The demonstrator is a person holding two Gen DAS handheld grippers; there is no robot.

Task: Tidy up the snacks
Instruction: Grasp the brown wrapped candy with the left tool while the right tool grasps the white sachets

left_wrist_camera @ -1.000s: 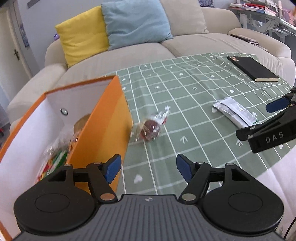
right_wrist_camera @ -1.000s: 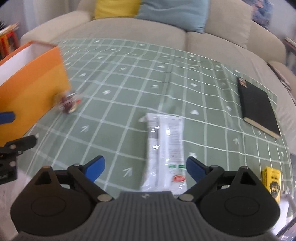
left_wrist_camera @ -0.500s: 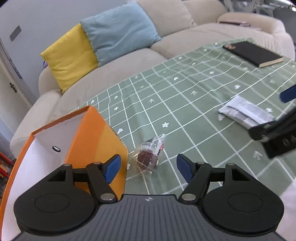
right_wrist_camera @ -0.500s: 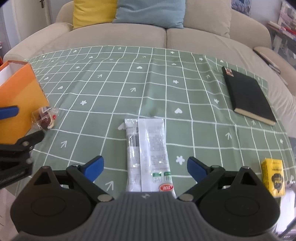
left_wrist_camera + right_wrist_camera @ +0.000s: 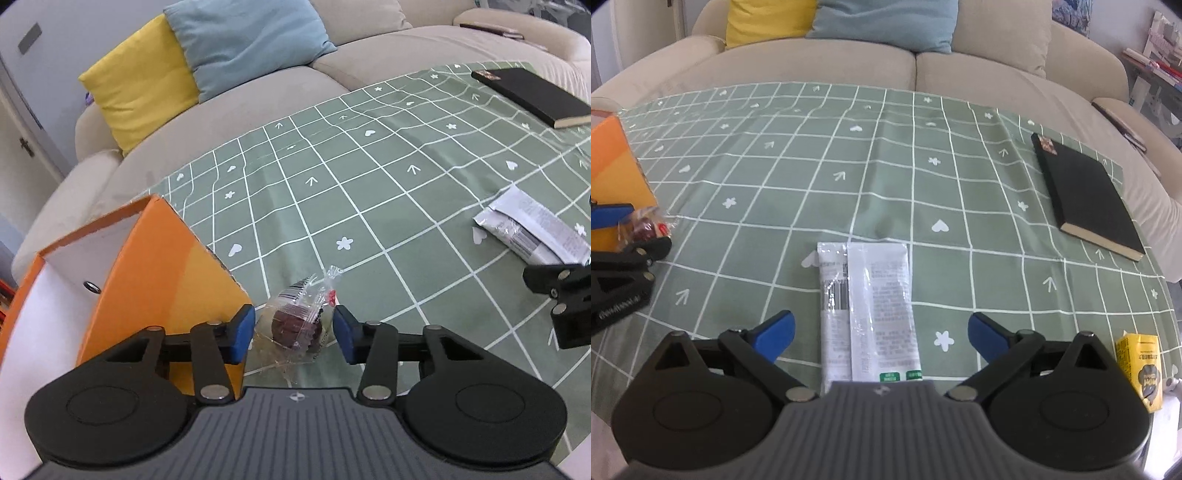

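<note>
A chocolate cake in clear wrap [image 5: 295, 326] lies on the green checked cloth [image 5: 369, 206], just right of an open orange box [image 5: 147, 280]. My left gripper [image 5: 293, 334] straddles the cake and its jaws are closing; a thin gap still shows between each blue pad and the wrapper. The right wrist view shows the same cake [image 5: 646, 227] at the far left. Two white snack packets [image 5: 871, 306] lie side by side under my right gripper [image 5: 881, 332]. Its jaws stand wide, still opening, and touch nothing. The same packets [image 5: 532, 229] appear at the right of the left wrist view.
A black notebook [image 5: 1086, 192] lies at the far right of the cloth. A small yellow carton [image 5: 1141, 369] stands near the front right edge. Behind the table is a beige sofa [image 5: 923, 66] with a yellow cushion [image 5: 136, 92] and a blue one [image 5: 247, 40].
My left gripper has come forward and down onto the wrapped cake, and its jaws have narrowed around it. The right gripper has sunk closer over the white packets, with its jaws slightly wider.
</note>
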